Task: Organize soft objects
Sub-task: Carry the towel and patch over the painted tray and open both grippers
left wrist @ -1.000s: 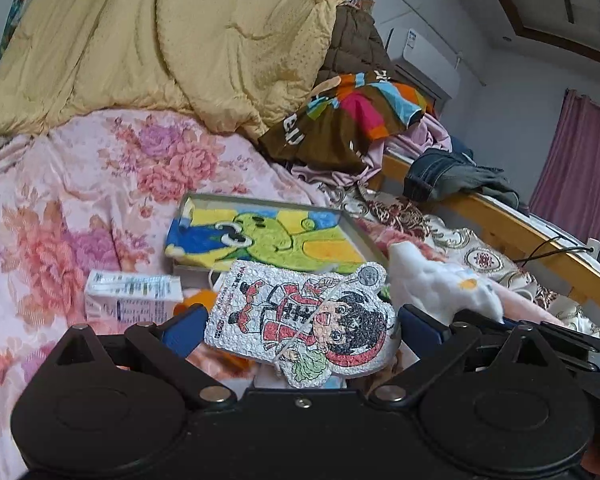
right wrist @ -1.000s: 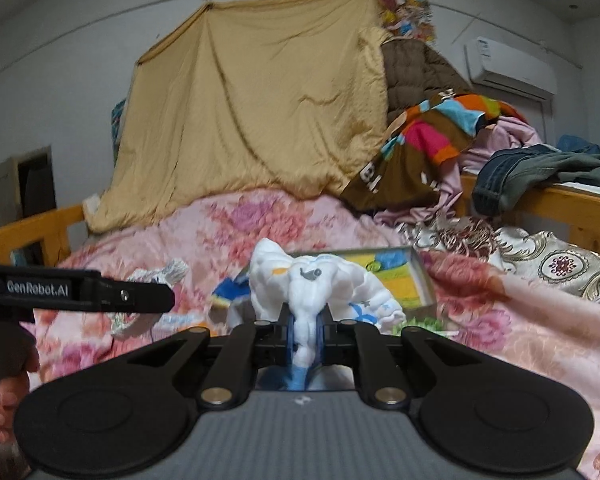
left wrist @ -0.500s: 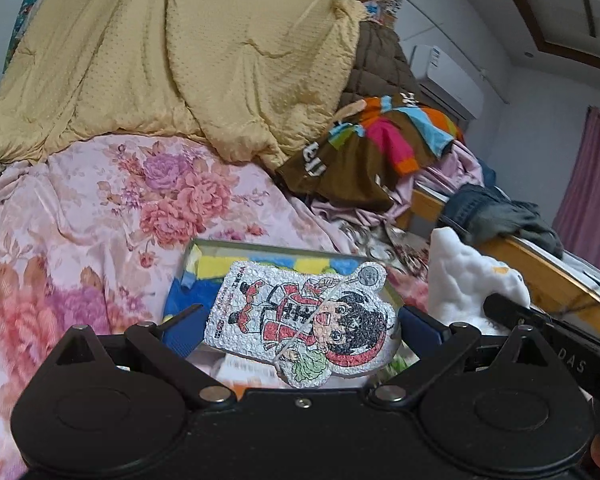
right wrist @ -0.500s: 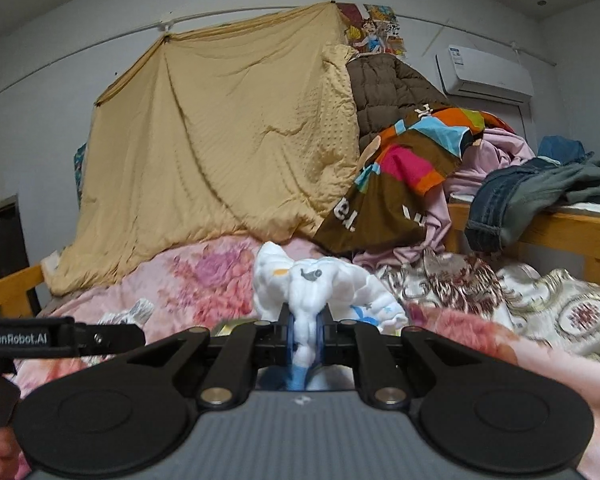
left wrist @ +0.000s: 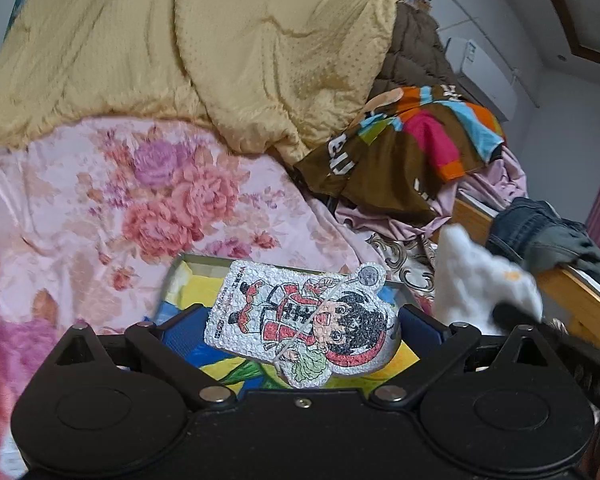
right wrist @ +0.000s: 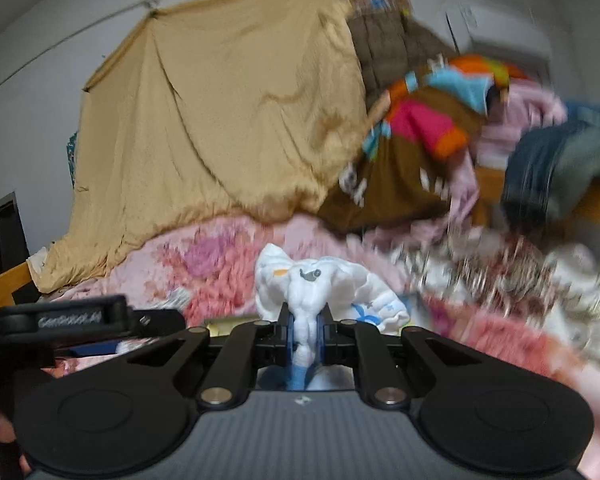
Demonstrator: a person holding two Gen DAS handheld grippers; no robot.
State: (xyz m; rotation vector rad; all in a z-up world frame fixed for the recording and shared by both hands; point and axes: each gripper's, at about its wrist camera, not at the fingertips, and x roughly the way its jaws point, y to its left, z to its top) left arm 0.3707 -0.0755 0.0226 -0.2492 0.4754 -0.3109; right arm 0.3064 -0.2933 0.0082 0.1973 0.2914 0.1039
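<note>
We record a bed (left wrist: 100, 216) under a pink floral quilt, a yellow blanket (left wrist: 204, 52) heaped behind. The white plush toy (right wrist: 306, 288) is pinched in the right hand-held gripper (right wrist: 305, 330); the cartoon-figure pad (left wrist: 304, 324) sits pinched between the spread pads of the left hand-held gripper (left wrist: 300, 332). Both have carried up the bed since a second ago: the small white carton is gone from view and the picture tray (left wrist: 188, 264) now lies directly beneath. We judge both items in transit, unplaced

Pink bedspread (left wrist: 100, 208) with rose blooms, plain mustard blanket (left wrist: 220, 48) (finely dotted), white cloth (right wrist: 320, 284), red-and-black cartoon pad (left wrist: 304, 320).
</note>
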